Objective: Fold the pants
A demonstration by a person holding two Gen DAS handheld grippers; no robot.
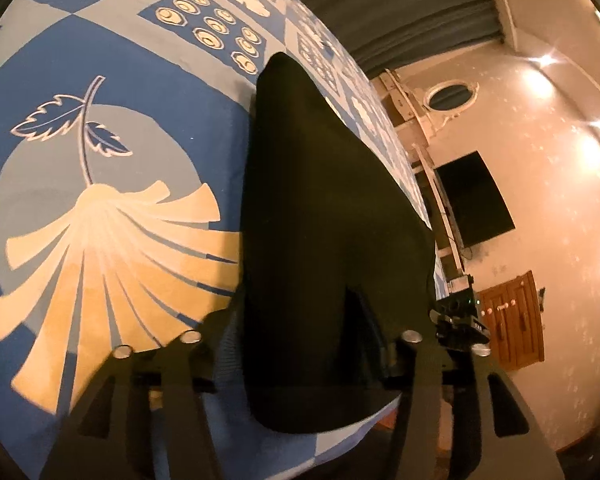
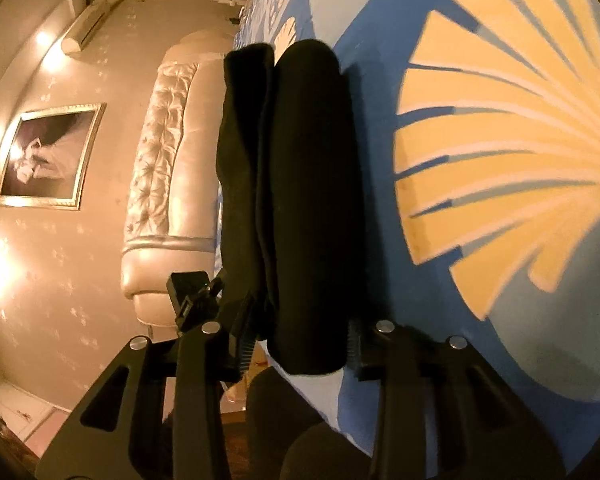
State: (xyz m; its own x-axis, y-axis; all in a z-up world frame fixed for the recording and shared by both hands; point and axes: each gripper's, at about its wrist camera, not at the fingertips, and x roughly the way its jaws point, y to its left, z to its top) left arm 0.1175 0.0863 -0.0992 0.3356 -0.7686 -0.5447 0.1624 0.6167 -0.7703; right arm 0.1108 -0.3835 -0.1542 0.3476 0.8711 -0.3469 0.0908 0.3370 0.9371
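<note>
Currently: both grippers hold the black pants, lifted on edge over the patterned bed.

Left wrist view: the left gripper [image 1: 316,360] has its fingers pinching one end of the pants [image 1: 324,220], which stretch away above the bedspread [image 1: 100,220]. Right wrist view: the right gripper [image 2: 300,344] has its fingers closed around the bundled layers of the pants [image 2: 300,180], beside the headboard [image 2: 160,184]. Judgement: keep even tension between both grips and lower the cloth flat, edges aligned, before releasing.
</note>
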